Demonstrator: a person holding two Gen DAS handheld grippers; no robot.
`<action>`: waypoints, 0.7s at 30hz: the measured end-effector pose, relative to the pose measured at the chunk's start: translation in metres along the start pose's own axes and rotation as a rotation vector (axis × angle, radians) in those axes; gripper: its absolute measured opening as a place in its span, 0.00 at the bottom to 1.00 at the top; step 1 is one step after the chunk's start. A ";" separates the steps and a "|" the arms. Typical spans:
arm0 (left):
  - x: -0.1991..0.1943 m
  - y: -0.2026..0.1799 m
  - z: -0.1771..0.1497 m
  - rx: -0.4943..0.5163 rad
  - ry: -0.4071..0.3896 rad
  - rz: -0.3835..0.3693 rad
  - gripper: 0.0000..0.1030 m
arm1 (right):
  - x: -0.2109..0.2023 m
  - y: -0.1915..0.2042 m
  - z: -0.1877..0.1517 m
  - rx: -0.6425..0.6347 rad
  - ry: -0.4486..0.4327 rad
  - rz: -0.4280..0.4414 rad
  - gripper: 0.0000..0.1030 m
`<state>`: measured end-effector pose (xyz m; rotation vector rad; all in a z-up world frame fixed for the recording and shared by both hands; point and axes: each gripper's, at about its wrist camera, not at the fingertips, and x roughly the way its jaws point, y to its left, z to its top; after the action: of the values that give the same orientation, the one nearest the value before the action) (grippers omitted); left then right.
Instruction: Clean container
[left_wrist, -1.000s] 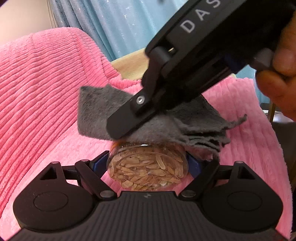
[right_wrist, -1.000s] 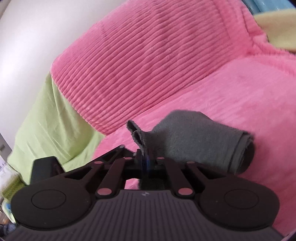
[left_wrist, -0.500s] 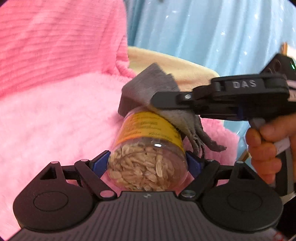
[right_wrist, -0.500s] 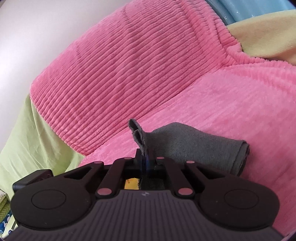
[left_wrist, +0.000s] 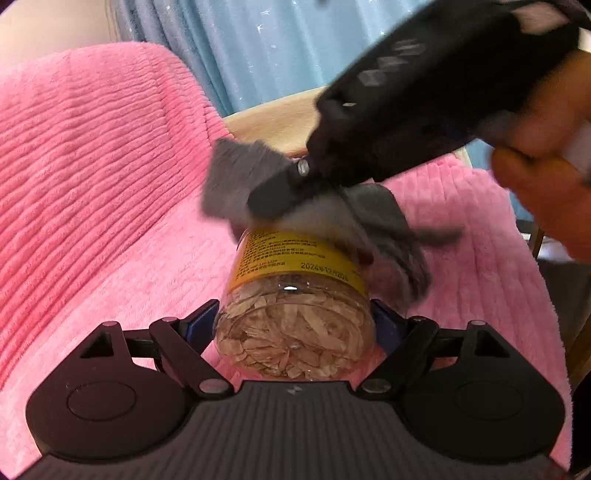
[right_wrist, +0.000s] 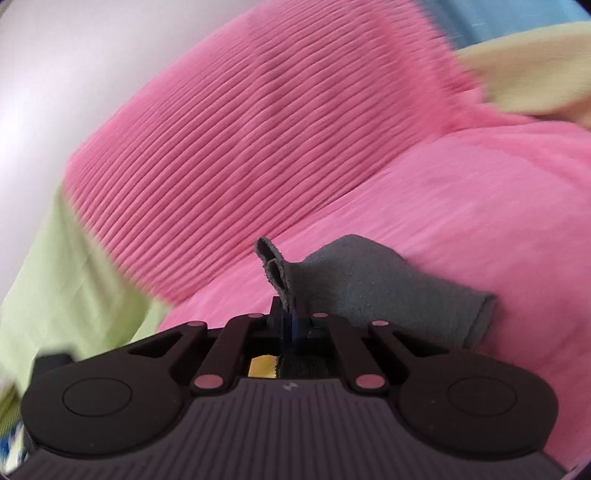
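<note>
A clear plastic jar (left_wrist: 295, 306) with a yellow label and pale dried flakes inside lies on its side, its base toward the camera. My left gripper (left_wrist: 295, 325) is shut on the jar near its base. My right gripper (right_wrist: 290, 317) is shut on a grey cloth (right_wrist: 369, 288). In the left wrist view that cloth (left_wrist: 391, 229) drapes over the jar's far end, with the right gripper (left_wrist: 273, 199) pressing it from above, blurred by motion. A hand (left_wrist: 546, 177) holds the right gripper. A sliver of the yellow label (right_wrist: 263, 366) shows under the right gripper.
A pink ribbed blanket (left_wrist: 92, 177) covers the sofa seat and back all around. A cream cushion (left_wrist: 273, 122) and blue curtain (left_wrist: 258, 44) lie behind. A green cover (right_wrist: 66, 273) hangs at the left in the right wrist view.
The left gripper has tilted the jar so its yellow label shows. The right gripper with the cloth has swung back over the jar's far end, moving fast.
</note>
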<state>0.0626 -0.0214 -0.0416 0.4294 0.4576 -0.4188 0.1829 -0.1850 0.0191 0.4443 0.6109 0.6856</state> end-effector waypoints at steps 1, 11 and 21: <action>-0.001 -0.001 0.000 0.004 -0.001 0.002 0.82 | 0.000 -0.001 0.000 0.007 -0.001 0.000 0.02; 0.001 -0.012 0.001 0.084 -0.004 0.031 0.82 | 0.009 0.014 -0.004 -0.046 0.040 0.035 0.01; -0.002 0.030 -0.003 -0.289 -0.030 -0.120 0.83 | 0.006 0.006 0.002 -0.018 0.017 0.016 0.01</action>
<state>0.0742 0.0052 -0.0344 0.1160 0.5079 -0.4665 0.1850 -0.1773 0.0221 0.4276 0.6169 0.7100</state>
